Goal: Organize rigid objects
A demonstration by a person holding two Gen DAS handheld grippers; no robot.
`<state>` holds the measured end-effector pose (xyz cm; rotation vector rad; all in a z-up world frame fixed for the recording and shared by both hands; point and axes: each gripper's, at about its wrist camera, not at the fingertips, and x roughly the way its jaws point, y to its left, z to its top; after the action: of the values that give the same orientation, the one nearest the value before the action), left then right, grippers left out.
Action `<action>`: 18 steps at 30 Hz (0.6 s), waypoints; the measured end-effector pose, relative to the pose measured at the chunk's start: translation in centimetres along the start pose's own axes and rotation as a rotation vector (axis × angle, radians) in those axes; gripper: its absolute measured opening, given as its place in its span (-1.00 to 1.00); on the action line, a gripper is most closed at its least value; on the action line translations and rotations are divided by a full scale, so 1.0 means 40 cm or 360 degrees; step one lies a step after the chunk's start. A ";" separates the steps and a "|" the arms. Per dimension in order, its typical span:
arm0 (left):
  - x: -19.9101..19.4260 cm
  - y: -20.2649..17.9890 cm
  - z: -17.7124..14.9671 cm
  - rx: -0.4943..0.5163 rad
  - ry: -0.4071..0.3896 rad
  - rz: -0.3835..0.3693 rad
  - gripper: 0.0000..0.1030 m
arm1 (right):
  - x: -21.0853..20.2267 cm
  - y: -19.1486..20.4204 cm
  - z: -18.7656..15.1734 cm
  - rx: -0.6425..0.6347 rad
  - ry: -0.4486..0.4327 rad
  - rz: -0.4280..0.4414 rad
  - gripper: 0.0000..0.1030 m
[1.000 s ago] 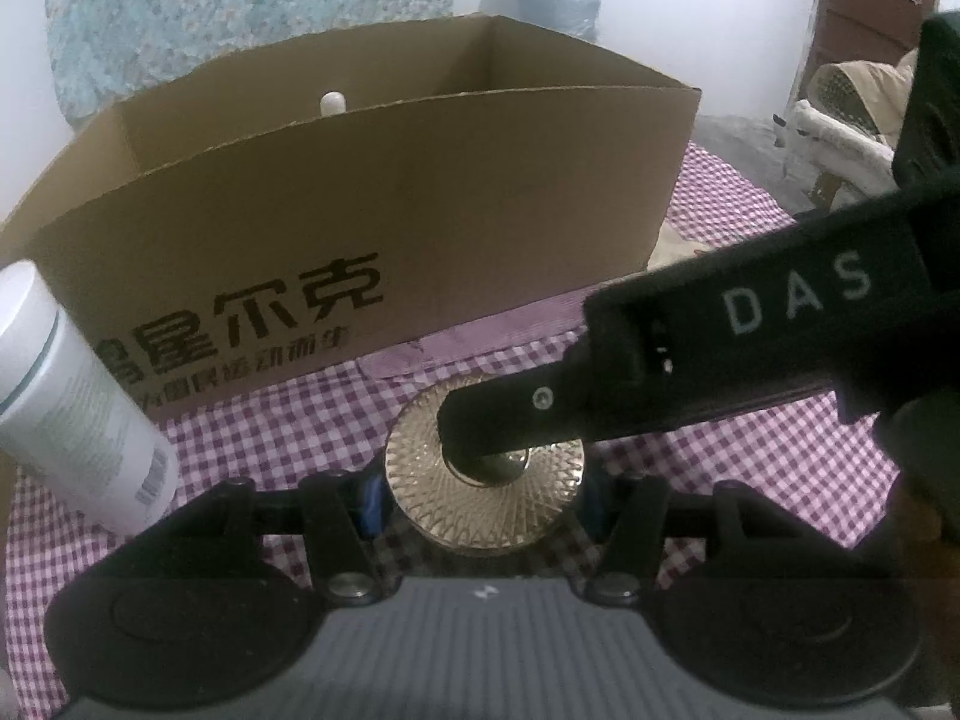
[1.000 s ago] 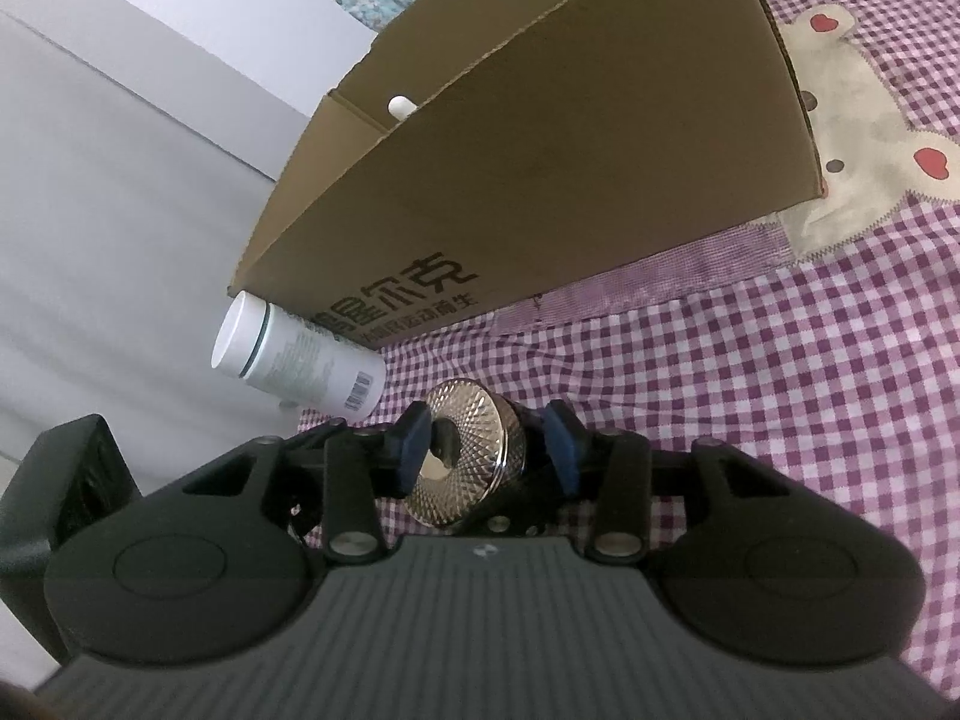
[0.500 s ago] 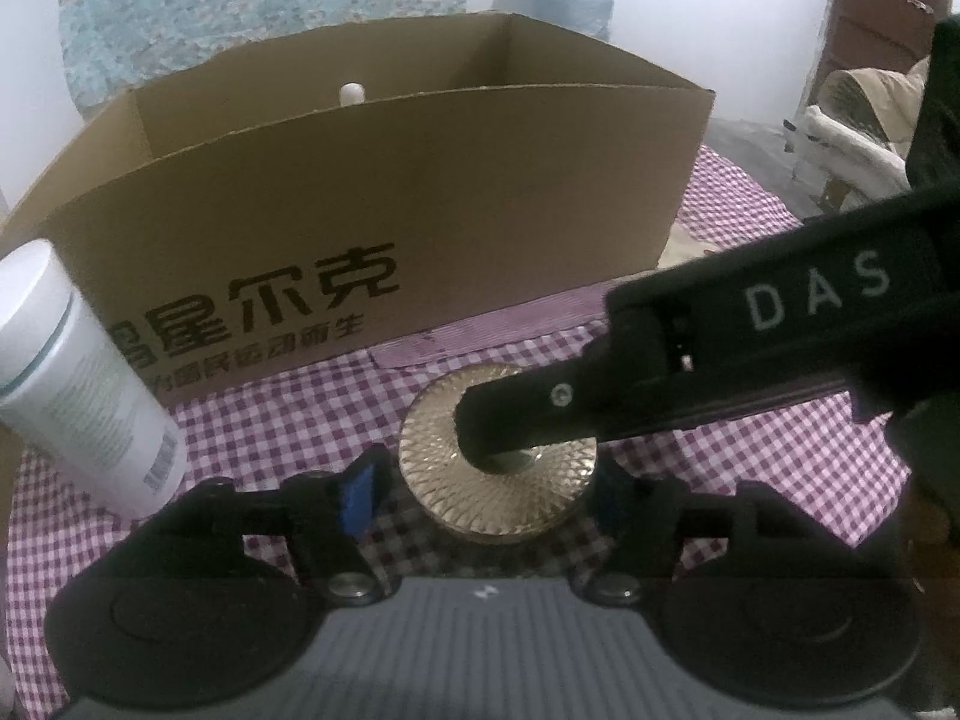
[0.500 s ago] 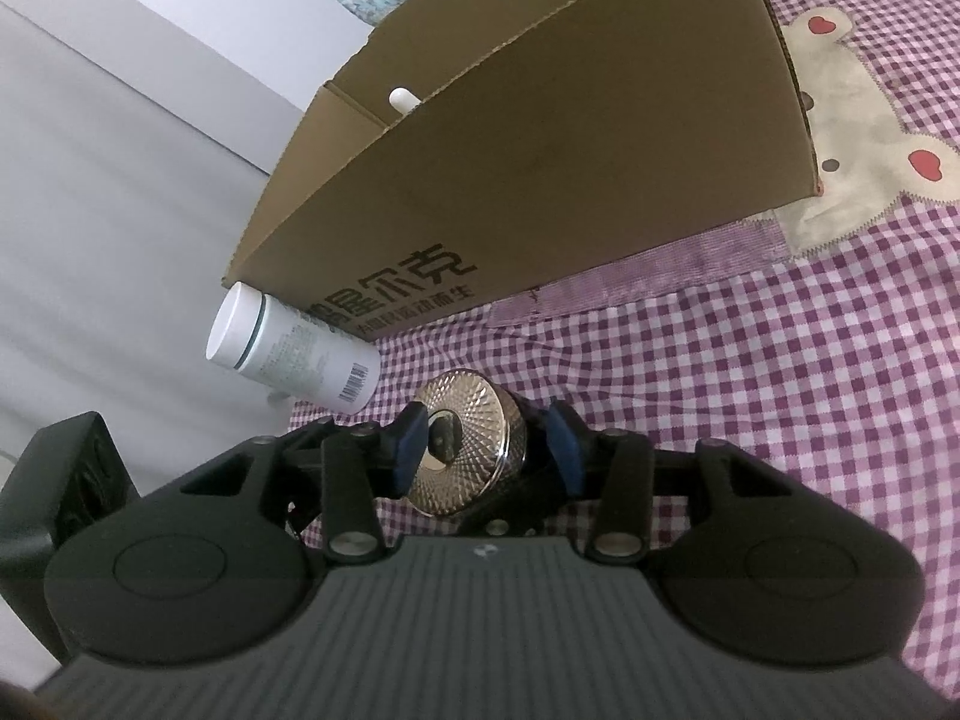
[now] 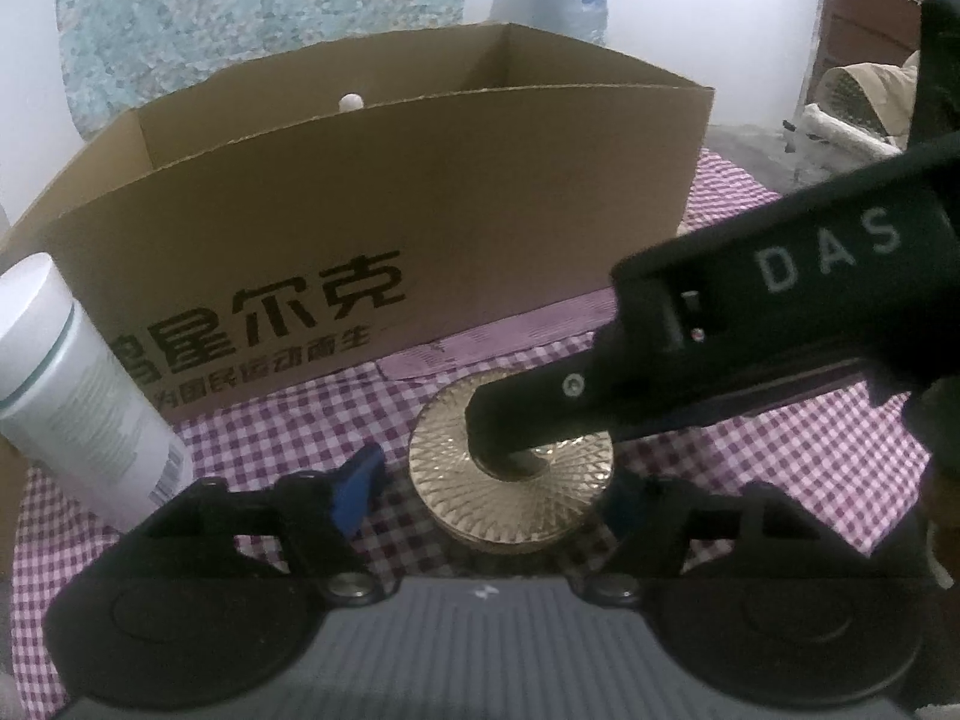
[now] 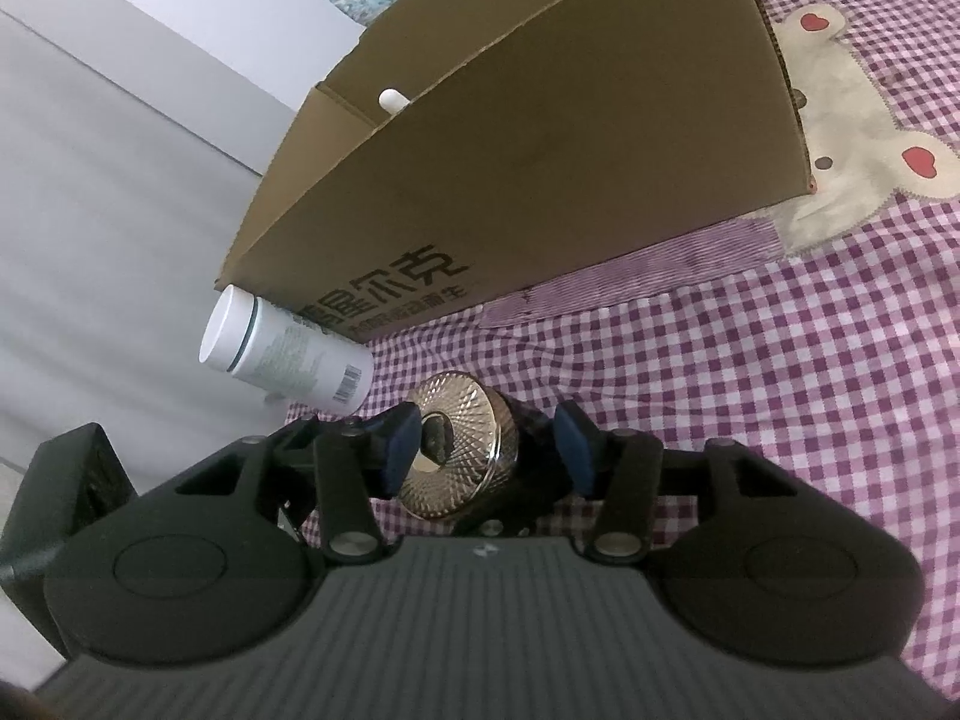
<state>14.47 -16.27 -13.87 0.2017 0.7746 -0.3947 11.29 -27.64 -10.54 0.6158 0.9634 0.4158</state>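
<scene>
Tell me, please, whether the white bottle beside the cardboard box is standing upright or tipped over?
Upright, outside the box. The white bottle stands on its base on the checked cloth against the cardboard box, cap at the top.

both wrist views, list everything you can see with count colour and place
cardboard box: 1, brown, open top, at the back of the cloth
white-tipped item: 1, white, inside the box, only its tip shows
bottle: 1, white, by the box's left front corner
gold jar: 1, gold ribbed lid, on the cloth before the box
checked cloth: 1, purple and white, bear patch
left gripper: 1, black, blue pads, open around the jar
right gripper: 1, black, blue pads, jaws opening, jar between them
</scene>
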 end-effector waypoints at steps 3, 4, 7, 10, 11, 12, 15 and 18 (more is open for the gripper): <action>-0.001 -0.013 0.000 0.0020 -0.0010 -0.0024 0.15 | -0.001 0.001 0.001 -0.0006 -0.0002 -0.0006 -0.05; -0.001 -0.017 0.000 0.0026 -0.0011 -0.0028 0.11 | 0.000 0.002 0.001 -0.0009 -0.0002 -0.0007 -0.04; 0.000 -0.023 0.001 0.0022 -0.0012 -0.0027 0.11 | 0.002 0.006 0.001 -0.0026 -0.0002 -0.0008 -0.03; 0.000 -0.026 0.007 0.0024 0.0000 -0.0021 0.11 | 0.006 0.003 0.004 -0.0020 0.0006 0.0012 -0.06; 0.000 -0.027 0.009 0.0024 0.0002 -0.0021 0.11 | 0.007 0.001 0.006 -0.0015 0.0012 0.0026 -0.09; -0.001 -0.024 0.011 0.0021 0.0005 -0.0023 0.11 | 0.008 0.001 0.008 -0.0012 0.0017 0.0038 -0.13; -0.008 -0.019 0.018 -0.0008 0.0011 -0.0033 0.11 | 0.009 0.010 0.009 -0.0041 0.0019 0.0031 -0.15; -0.015 -0.014 0.022 -0.0019 0.0001 -0.0031 0.11 | 0.006 0.017 0.009 -0.0054 0.0015 0.0037 -0.15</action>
<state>14.42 -16.89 -12.86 0.1833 0.7801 -0.4087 11.68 -27.08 -10.12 0.5952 0.9570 0.4556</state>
